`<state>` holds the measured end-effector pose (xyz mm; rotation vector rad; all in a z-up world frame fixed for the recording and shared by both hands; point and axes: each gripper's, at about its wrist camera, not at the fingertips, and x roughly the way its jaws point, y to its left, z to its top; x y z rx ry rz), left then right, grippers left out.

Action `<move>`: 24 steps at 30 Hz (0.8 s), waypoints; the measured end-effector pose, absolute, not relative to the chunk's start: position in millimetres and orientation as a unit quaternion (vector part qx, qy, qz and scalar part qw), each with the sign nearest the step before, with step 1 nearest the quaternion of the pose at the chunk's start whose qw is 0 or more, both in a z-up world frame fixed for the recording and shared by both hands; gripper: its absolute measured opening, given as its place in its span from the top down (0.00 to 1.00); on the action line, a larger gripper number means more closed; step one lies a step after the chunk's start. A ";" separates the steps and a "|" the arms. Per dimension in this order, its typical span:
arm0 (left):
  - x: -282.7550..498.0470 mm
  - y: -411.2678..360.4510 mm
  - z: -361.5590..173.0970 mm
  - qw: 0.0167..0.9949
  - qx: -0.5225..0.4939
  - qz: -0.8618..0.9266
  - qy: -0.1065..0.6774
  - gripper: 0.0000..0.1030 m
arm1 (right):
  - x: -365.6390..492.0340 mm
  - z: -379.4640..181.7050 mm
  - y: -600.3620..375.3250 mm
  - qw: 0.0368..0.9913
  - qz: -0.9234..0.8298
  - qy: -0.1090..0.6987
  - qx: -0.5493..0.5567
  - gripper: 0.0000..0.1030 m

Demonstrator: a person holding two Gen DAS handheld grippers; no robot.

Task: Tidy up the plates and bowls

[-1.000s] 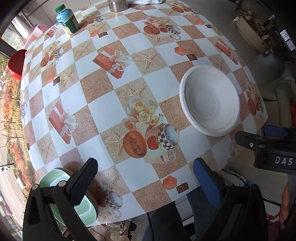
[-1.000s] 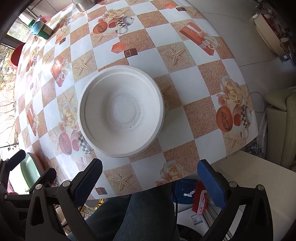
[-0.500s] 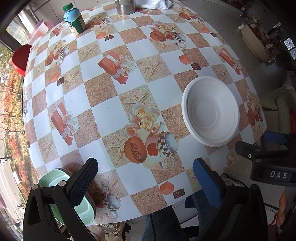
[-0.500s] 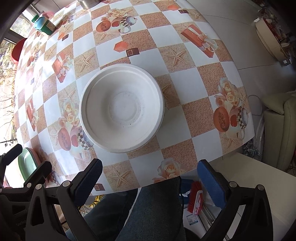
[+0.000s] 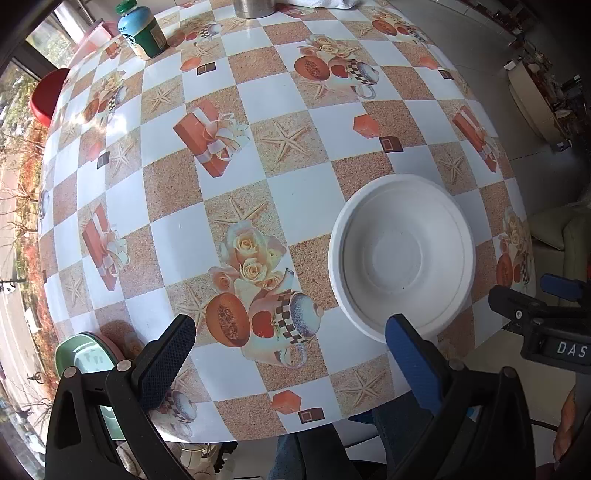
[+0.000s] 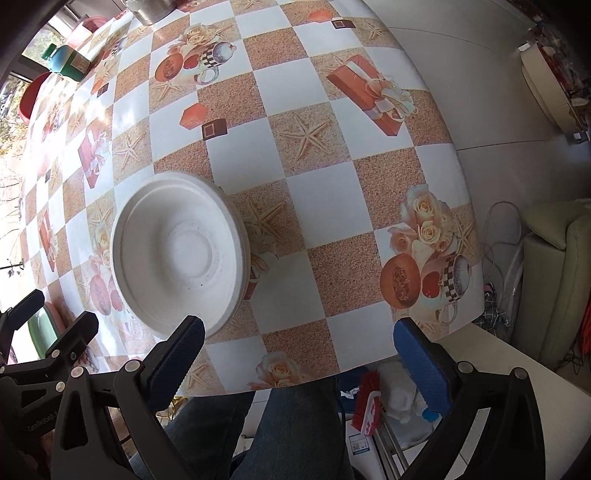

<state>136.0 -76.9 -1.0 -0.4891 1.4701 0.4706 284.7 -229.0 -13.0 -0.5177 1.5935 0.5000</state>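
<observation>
The left gripper [image 5: 288,354] is held wide open above the near edge of the table [image 5: 295,199], with nothing between its blue-padded fingers [image 5: 410,365]; the right-hand finger is seen in front of the near rim of the white bowl [image 5: 400,254], though contact cannot be told. The right gripper [image 6: 299,360] is likewise spread wide and empty, its left finger [image 6: 177,354] overlapping the near rim of the same white bowl [image 6: 177,251] in its own view. The bowl is set upright on the checked tablecloth [image 6: 332,206], toward the near right part of the table. A green bowl [image 5: 86,360], nested on something pink, is found at the near left edge, partly hidden behind the left gripper. At the far left a green-capped bottle [image 5: 142,31] is stood, and a metal container [image 5: 255,7] is cut off by the far edge
</observation>
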 end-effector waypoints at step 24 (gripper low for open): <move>175.5 -65.5 -46.5 0.654 -0.221 0.254 0.678 0.00 | 310.3 -63.8 -213.1 0.609 0.247 0.711 -0.249 0.00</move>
